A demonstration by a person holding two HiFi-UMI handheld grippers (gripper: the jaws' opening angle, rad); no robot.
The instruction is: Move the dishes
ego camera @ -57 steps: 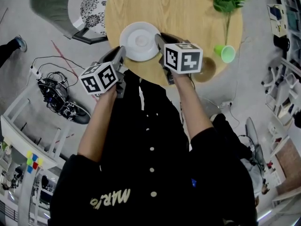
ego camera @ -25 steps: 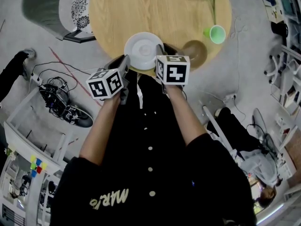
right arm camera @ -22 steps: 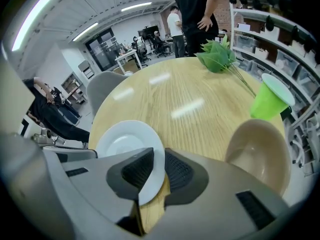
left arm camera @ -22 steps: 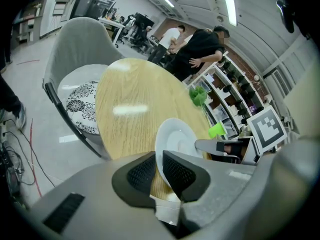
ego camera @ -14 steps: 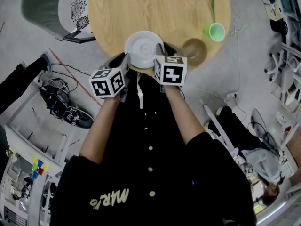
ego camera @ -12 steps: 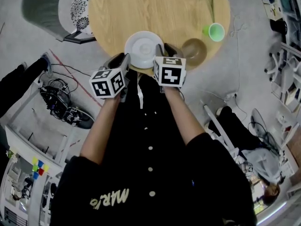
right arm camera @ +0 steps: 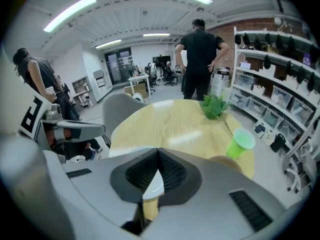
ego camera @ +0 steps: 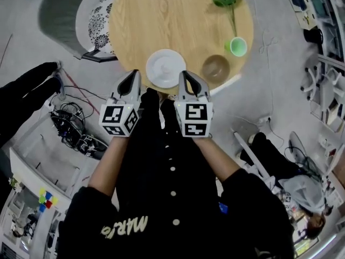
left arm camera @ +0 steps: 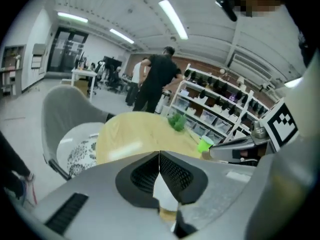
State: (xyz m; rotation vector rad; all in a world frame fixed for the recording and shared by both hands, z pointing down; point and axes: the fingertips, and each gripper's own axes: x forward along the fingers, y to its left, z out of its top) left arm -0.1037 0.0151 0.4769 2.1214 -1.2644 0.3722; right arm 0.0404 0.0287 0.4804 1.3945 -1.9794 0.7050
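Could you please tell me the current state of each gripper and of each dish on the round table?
Left gripper: jaws shut, nothing between them.
Right gripper: jaws shut, nothing between them.
Round white plate: lying flat near the edge of the round wooden table, empty, not held.
Brown bowl: upright, looks empty, not held.
Green plastic cup: upright, mouth up, not held.

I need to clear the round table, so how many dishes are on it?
3: a white plate at the near edge, a brown bowl right of it, a green cup just beyond the bowl. None appears hidden.
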